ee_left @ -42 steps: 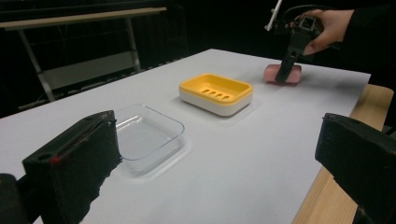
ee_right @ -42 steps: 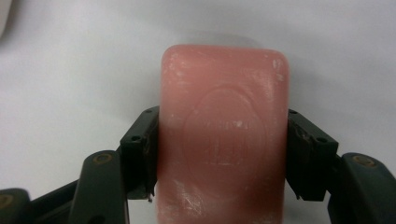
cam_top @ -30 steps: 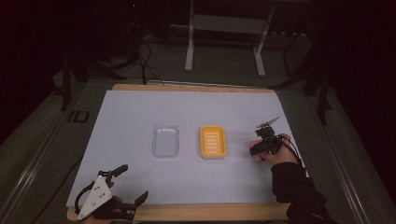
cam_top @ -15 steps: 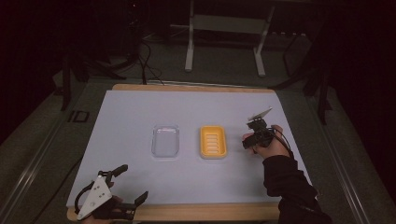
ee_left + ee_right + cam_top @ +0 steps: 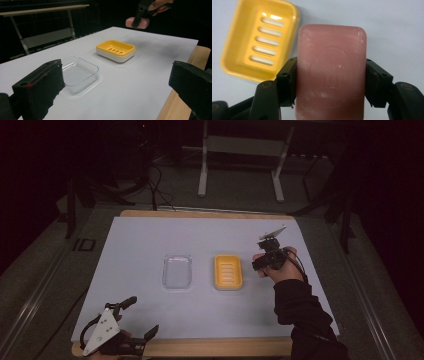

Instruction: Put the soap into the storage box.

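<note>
The right hand-held gripper (image 5: 331,75), raised off the worktop (image 5: 150,240) on a bent wrist, pinches the pink soap bar (image 5: 331,72) just right of the yellow soap dish (image 5: 228,272), while the left hand-held gripper (image 5: 140,320) rests spread at the near edge.

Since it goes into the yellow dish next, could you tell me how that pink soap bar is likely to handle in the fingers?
The pink soap bar looks rigid: it holds its shape clamped in the right gripper. Its smooth, rounded sides could slip if the grip loosens. Being flat, it should settle in the yellow dish without rolling.
</note>
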The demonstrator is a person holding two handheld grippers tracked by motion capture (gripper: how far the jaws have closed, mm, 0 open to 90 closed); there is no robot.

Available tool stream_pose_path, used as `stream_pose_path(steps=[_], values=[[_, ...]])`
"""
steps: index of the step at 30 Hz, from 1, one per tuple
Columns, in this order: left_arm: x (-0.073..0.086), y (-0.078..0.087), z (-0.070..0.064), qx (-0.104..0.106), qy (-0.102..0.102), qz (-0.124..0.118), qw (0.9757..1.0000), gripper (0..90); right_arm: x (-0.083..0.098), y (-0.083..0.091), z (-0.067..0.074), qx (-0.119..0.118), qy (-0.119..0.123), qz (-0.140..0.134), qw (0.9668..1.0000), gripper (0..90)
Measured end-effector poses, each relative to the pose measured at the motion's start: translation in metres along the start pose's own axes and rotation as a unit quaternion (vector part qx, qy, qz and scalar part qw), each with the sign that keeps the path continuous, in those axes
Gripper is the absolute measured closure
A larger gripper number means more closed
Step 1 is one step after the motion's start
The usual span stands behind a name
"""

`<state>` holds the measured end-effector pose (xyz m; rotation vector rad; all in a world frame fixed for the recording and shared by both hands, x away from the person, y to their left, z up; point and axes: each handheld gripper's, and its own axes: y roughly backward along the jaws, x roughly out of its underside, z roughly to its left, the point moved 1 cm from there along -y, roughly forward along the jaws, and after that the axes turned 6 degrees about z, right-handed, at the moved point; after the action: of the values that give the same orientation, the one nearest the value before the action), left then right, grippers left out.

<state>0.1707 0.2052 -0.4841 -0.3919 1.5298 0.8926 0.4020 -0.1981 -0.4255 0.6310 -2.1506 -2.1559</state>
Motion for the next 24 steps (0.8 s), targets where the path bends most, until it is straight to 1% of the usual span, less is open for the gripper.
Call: stream_pose_path(steps=[2,4,5,7,13,16,22,24], values=[[0.0,0.0,0.0,0.0,0.001,0.0,1.0,0.2,-0.003,0.004,0.006,0.0,0.003,-0.005,1.0,37.3],[0.0,0.0,0.0,0.0,0.001,-0.001,1.0,0.2,-0.005,0.006,0.012,0.008,0.007,-0.009,0.9999,37.3],[0.0,0.0,0.0,0.0,0.001,-0.001,1.0,0.2,-0.006,0.008,0.014,0.007,0.006,-0.011,0.9999,37.3],[0.0,0.001,0.0,0.0,0.001,-0.001,1.0,0.2,-0.009,0.009,0.018,0.001,0.006,-0.015,0.9999,37.3],[0.0,0.001,0.0,-0.001,0.002,-0.003,1.0,0.2,-0.016,0.013,0.033,-0.005,0.008,-0.022,0.9997,37.3],[0.0,0.001,0.0,0.0,0.002,-0.003,1.0,0.2,-0.018,0.014,0.04,-0.011,0.007,-0.033,0.9994,37.3],[-0.001,0.002,0.0,0.001,0.001,-0.004,1.0,0.2,-0.021,0.012,0.056,-0.029,-0.01,-0.059,0.9978,37.3],[-0.001,0.002,0.0,0.001,0.001,-0.005,1.0,0.2,-0.021,0.011,0.06,-0.028,-0.016,-0.067,0.9972,37.3]])
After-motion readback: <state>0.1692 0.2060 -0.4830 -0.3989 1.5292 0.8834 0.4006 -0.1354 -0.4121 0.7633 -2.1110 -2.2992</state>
